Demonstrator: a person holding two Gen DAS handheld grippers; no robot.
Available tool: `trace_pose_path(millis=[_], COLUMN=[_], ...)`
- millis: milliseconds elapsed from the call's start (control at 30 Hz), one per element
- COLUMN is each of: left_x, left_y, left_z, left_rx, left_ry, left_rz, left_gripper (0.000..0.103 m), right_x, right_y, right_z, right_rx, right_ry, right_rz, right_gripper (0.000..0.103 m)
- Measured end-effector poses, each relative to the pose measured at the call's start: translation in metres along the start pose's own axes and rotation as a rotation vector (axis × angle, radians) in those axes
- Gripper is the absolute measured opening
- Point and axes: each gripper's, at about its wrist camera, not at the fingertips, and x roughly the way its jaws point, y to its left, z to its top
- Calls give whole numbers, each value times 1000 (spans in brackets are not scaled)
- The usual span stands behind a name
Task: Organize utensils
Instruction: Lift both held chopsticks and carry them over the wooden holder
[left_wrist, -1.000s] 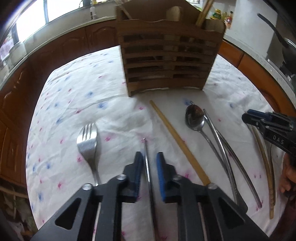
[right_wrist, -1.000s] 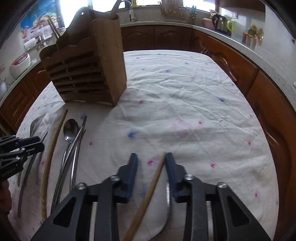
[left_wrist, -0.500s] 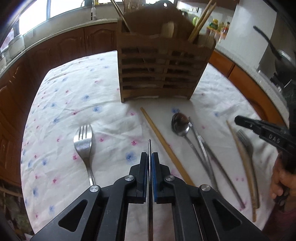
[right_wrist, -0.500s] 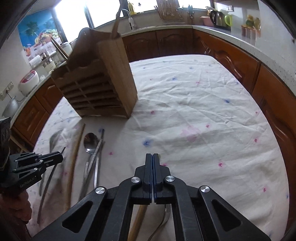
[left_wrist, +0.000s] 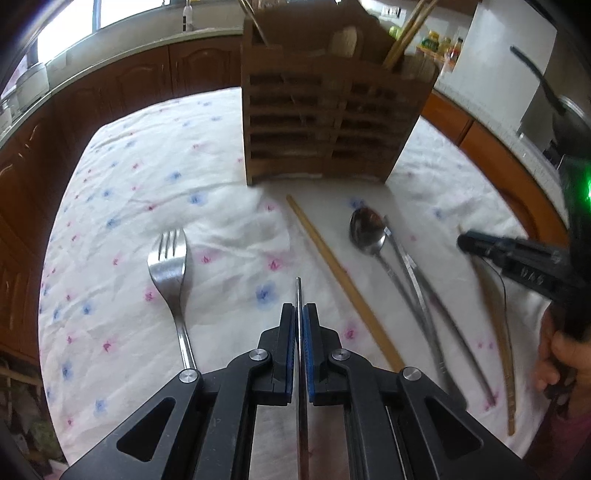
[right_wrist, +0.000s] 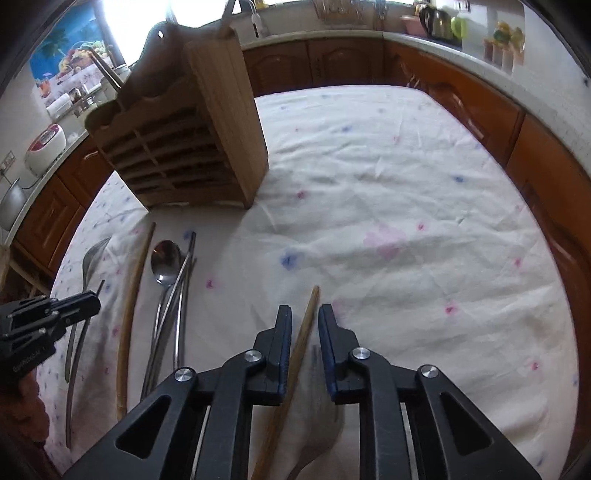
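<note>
My left gripper (left_wrist: 299, 312) is shut on a thin metal chopstick (left_wrist: 298, 291) and holds it above the cloth. A fork (left_wrist: 168, 266), a wooden chopstick (left_wrist: 332, 269), a spoon (left_wrist: 367, 229) and more metal utensils (left_wrist: 413, 280) lie on the cloth before the wooden utensil holder (left_wrist: 328, 122). My right gripper (right_wrist: 305, 319) has its jaws a little apart around a wooden chopstick (right_wrist: 306, 325), which leans on the left pad. The holder (right_wrist: 192, 147) and the spoon (right_wrist: 166, 258) also show in the right wrist view.
The table has a white flowered cloth (right_wrist: 388, 206). Brown cabinets (right_wrist: 480, 107) and a counter ring it closely. A curved wooden stick (left_wrist: 498, 339) lies at the right. The right gripper shows at the right edge of the left wrist view (left_wrist: 517, 258).
The right gripper was shut half a second ago and now its jaws stand a little apart around the wooden chopstick. The left gripper stays shut on the metal chopstick and has lifted slightly.
</note>
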Motion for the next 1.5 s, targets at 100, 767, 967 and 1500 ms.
trace_pose_path(millis=[100,767,967,1500], left_x=[5,-49,-97,-190], left_y=[-2,14,21,22], left_z=[3,-7,-22,-55], left_rx=[13,-77,-106,-114], left_ry=[14,-130,-228,-419], left_rz=[10,-61,-94,-130], left_gripper=[4,2,2,2], right_x=[3,-60,-91,-171], right_y=[4,17,27,33], right_z=[4,3,2,4], right_rx=[-21,18,16,8], right_ry=[14,-162,-248,-475], right_rz=[-11,149,172,188], right_gripper=[18,4,4,4])
